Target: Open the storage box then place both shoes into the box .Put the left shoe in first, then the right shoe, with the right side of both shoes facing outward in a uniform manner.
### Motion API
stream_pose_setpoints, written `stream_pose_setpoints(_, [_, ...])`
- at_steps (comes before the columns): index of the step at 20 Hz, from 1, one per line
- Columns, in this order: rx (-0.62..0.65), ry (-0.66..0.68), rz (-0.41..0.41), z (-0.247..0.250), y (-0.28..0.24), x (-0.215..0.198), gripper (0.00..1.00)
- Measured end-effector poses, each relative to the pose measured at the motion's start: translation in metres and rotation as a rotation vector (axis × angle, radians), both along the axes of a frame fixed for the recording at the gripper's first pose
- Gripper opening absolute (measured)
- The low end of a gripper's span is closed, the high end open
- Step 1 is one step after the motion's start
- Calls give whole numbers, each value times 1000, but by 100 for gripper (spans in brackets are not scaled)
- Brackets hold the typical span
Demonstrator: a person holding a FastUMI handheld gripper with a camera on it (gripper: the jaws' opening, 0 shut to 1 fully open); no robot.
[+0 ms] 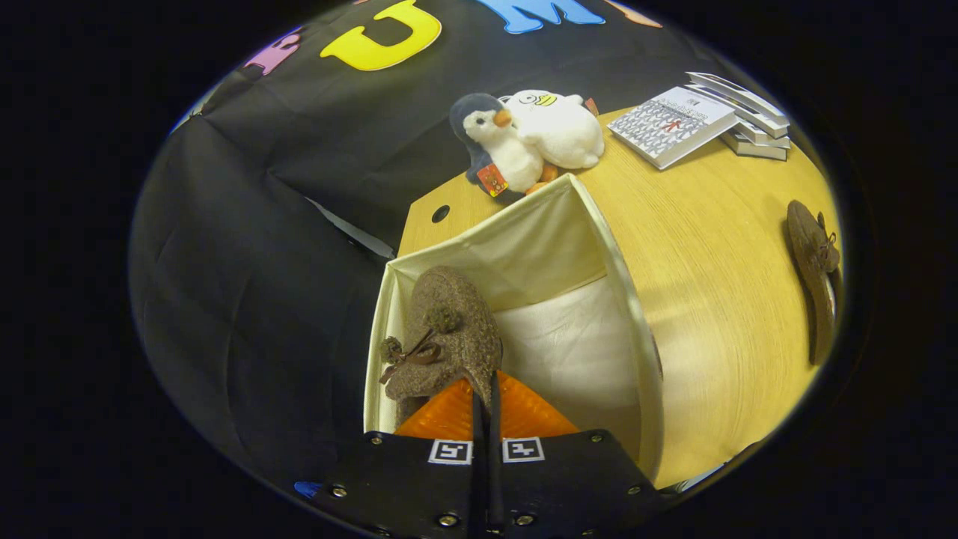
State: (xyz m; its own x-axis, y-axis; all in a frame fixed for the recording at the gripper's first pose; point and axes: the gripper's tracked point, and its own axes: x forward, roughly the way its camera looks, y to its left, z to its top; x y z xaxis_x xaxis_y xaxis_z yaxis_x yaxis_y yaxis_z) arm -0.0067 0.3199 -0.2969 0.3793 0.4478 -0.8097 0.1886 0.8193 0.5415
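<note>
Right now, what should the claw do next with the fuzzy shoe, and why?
Probably lower it a bit more, then let go. The claw is pinching the brown shoe inside the open box, by its side wall. The other shoe waits on the table.

Open cream fabric storage box (569, 247), brown shoe (445, 337) inside at its 9 o'clock wall, seemingly pinched at its rim, second brown shoe (814, 277) on tabletop at 3 o'clock

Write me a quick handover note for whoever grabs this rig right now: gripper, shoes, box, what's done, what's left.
Gripper: orange fingers shut on the heel edge of the first shoe, holding it inside the storage box.
Box: open, on the wooden table.
Second shoe: lying on the table, beyond the box's far side.
Done: box opened, first shoe brought in.
Left: release the first shoe, fetch the second, set it in facing the same way.
</note>
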Motion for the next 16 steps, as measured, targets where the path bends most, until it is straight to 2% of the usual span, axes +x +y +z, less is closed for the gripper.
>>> stream_pose_setpoints(2, [28,-5,42,1,10,-4,6])
stream_pose_setpoints(4, [79,-25,77,11,22,-3,52])
stream_pose_setpoints(6, [64,-65,133,20,26,-3,97])
stream_pose_setpoints(8, [22,-128,197,31,22,-1,98])
stream_pose_setpoints(11, [23,-208,253,54,17,1,98])
stream_pose_setpoints(16, [12,-440,228,112,-23,21,97])
